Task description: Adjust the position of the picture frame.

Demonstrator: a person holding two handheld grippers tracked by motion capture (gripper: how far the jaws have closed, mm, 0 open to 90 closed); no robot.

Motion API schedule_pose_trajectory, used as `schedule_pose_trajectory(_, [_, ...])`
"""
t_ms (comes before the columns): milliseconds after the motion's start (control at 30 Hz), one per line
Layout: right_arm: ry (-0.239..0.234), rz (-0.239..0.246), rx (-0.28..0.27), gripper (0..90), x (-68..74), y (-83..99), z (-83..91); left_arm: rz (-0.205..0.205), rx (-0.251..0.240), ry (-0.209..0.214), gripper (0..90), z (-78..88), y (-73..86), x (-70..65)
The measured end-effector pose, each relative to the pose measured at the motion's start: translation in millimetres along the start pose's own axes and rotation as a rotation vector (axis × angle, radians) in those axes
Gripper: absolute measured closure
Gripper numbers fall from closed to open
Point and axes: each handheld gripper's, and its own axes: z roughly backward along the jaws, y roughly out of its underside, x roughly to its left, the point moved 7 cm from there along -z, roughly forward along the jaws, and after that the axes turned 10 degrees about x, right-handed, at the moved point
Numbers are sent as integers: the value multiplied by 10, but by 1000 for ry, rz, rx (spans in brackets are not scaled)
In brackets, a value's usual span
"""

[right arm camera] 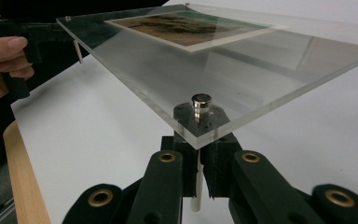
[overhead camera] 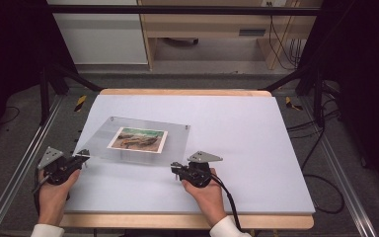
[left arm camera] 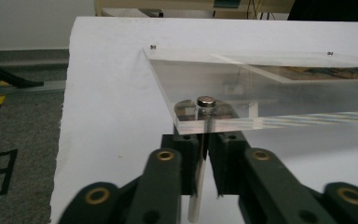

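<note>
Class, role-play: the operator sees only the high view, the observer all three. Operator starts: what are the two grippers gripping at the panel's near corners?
Observer: The left gripper is shut on a metal pin through a corner of the clear panel.
Operator: And the right?
Observer: The right gripper is shut on a second pin, below its corner.
Operator: Panel flat on the table?
Observer: No, a gap shows above the white table.

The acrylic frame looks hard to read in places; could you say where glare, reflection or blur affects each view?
High view: the acrylic frame reads as a faint grey sheen, its photo soft. Left gripper view: rainbow glare along the near edge, jaws blurred. Right gripper view: pale reflections streak the pane, the metal pin sharp.
</note>
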Motion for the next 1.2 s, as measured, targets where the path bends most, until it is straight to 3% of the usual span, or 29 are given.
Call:
schedule_pose_trajectory(33, [5,6,-6,849,1,-1,0,20,-2,5,831,12,-13,-1])
schedule_pose_trajectory(267, [38,25,-32,780,10,-15,-16,36,8,-4,832,28,-29,-22])
schedule_pose_trajectory(467, [67,26,-63,782,-18,-44,-23,43,9,-4,832,41,-41,-39])
schedule_pose_trajectory(533, [63,26,-71,842,-11,-49,-27,31,19,-7,833,39,-37,-56])
schedule_pose_trajectory(800, [78,17,-79,846,-65,-61,-23,9,30,-3,835,28,-48,-84])
schedule_pose_trajectory(933, [76,33,-53,849,-65,-61,-21,36,17,29,824,4,-57,-65])
schedule_pose_trajectory(967, [74,33,-54,849,-65,-72,-14,15,7,26,830,9,-81,-67])
schedule_pose_trajectory(1100, [86,44,-59,846,-69,-117,24,-4,-8,11,844,48,-125,-118])
schedule_pose_trajectory(1200, [113,60,-68,837,-116,-198,149,-12,-21,24,845,93,-190,-245])
